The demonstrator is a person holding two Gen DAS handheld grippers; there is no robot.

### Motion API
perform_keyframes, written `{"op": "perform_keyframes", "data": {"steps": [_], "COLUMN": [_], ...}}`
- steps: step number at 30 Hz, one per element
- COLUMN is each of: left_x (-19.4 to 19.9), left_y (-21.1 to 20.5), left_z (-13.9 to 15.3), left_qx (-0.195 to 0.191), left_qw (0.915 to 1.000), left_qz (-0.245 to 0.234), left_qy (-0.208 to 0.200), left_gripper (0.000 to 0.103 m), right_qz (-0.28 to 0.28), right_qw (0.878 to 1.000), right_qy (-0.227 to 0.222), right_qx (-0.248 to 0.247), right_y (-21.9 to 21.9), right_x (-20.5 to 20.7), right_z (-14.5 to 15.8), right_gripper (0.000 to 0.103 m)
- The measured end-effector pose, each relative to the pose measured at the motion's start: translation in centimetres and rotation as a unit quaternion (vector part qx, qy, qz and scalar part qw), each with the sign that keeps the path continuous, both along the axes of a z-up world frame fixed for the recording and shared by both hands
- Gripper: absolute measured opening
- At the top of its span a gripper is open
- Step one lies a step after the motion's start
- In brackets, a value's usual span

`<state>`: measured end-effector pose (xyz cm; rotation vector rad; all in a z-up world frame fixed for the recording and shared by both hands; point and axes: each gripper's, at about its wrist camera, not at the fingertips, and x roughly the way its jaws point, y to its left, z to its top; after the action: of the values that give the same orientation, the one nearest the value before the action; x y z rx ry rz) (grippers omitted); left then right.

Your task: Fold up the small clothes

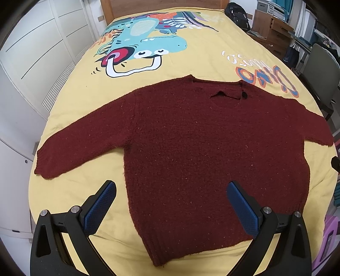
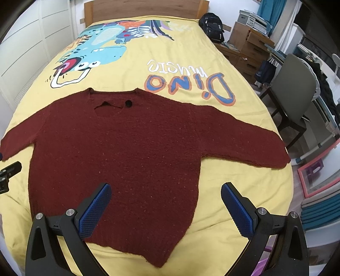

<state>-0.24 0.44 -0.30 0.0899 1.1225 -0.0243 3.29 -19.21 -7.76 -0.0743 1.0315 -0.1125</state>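
Observation:
A small dark red knitted sweater [image 1: 187, 144] [image 2: 127, 148] lies flat on the yellow bedspread [image 1: 201, 63] [image 2: 131, 72], both sleeves spread out sideways, neckline away from me, hem nearest me. My left gripper [image 1: 171, 191] hovers open above the hem's left half, with nothing between its blue pads. My right gripper [image 2: 165, 194] hovers open above the hem's right side, holding nothing as well. The left gripper's black body [image 2: 8, 176] shows at the left edge of the right wrist view.
The bed has a wooden headboard [image 2: 140, 9] and a dinosaur print [image 1: 144, 42]. White wardrobe doors [image 1: 31, 53] run along the left. On the right stand a grey chair [image 2: 295, 91], a wooden drawer unit [image 2: 248, 42], a black backpack [image 2: 212, 26] and floor clutter [image 2: 318, 180].

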Motion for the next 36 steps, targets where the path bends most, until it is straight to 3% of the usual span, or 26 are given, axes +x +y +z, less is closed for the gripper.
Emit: {"op": "perform_keyframes", "data": {"steps": [36], "left_x": [0.2], "left_y": [-0.52], "left_z": [-0.27], "left_qx": [0.005], "left_qw": [1.0], "left_qz": [0.0], "left_qy": [0.006], "left_gripper": [0.102], "right_qz": [0.005], "right_qw": [1.0], "right_qy": [0.01], "right_qx": [-0.013], "right_y": [0.26], "right_x": [0.02], "right_z": [-0.18], "right_gripper": [0.103]}}
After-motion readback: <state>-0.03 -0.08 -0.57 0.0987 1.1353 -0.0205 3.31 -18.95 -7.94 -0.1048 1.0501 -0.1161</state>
